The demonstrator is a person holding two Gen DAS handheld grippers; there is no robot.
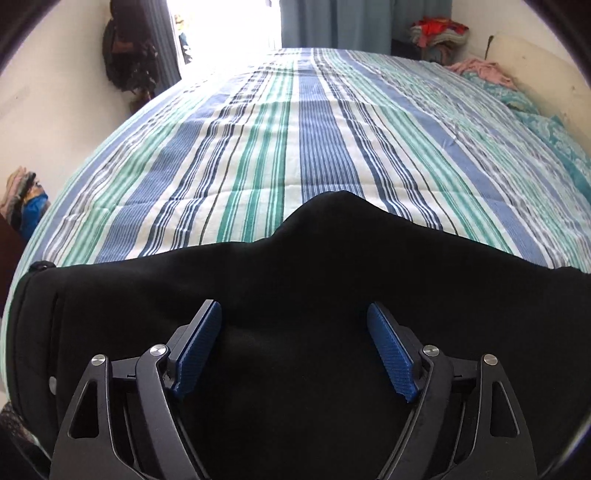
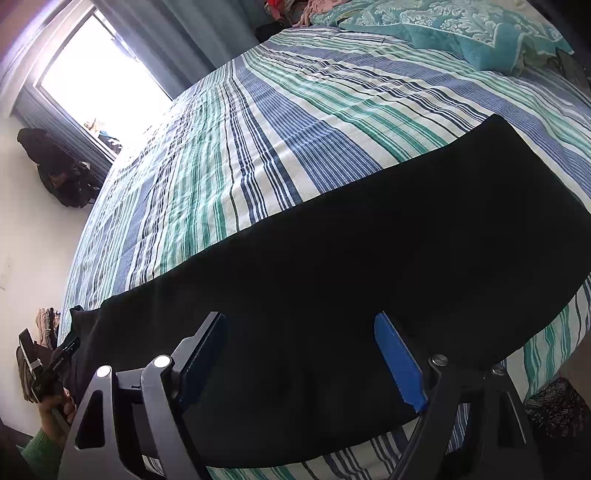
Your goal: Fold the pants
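The black pants (image 1: 295, 280) lie flat across the near edge of the striped bed (image 1: 295, 129), with a peak of cloth bulging toward the bed's middle. My left gripper (image 1: 294, 314) is open just above the pants, blue pads (image 1: 201, 350) wide apart, nothing between them. In the right wrist view the pants (image 2: 369, 240) stretch as a long dark band across the striped bed (image 2: 258, 129). My right gripper (image 2: 300, 325) is open over the pants' near edge, empty. The other gripper (image 2: 55, 365) and the hand show at lower left.
Teal patterned pillows (image 2: 461, 29) and pink cloth (image 1: 480, 68) lie at the bed's head. A clothes pile (image 1: 439, 33) sits at the far right corner. A bright window (image 2: 103, 85), curtains, a dark bag (image 2: 62, 173) and a clothes heap (image 1: 24, 199) are on the left.
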